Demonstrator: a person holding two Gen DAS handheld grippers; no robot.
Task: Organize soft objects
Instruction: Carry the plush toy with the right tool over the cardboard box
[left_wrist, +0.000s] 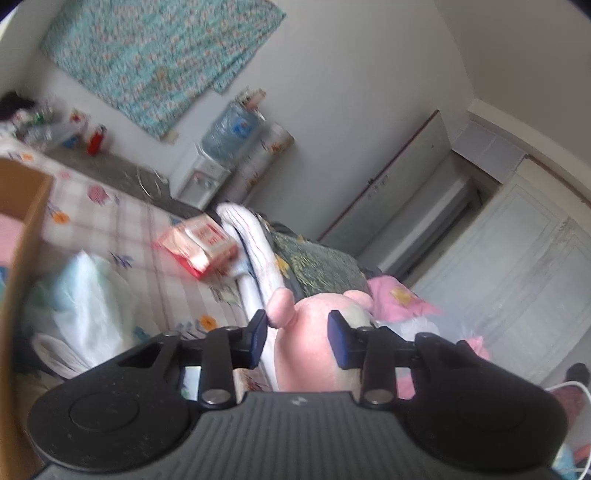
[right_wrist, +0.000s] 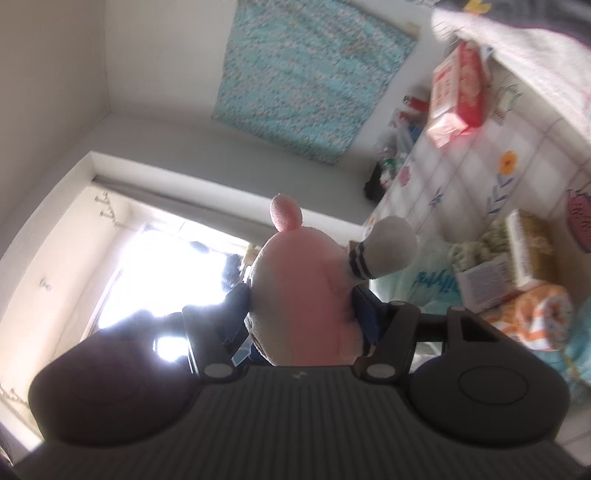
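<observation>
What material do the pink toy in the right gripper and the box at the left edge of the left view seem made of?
Pink toy: apparently plush fabric, matte and fuzzy, dented where the jaws press. Box: probably cardboard, plain dull brown with a thin wall edge.

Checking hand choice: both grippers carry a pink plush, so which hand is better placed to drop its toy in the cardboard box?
Left, probably: the cardboard box sits close beside the left gripper and its pink plush; the right wrist view shows no box.

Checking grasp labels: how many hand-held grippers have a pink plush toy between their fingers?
2. The left hand-held gripper holds a pink plush toy; the right hand-held gripper holds one too. Possibly the same toy.
</observation>
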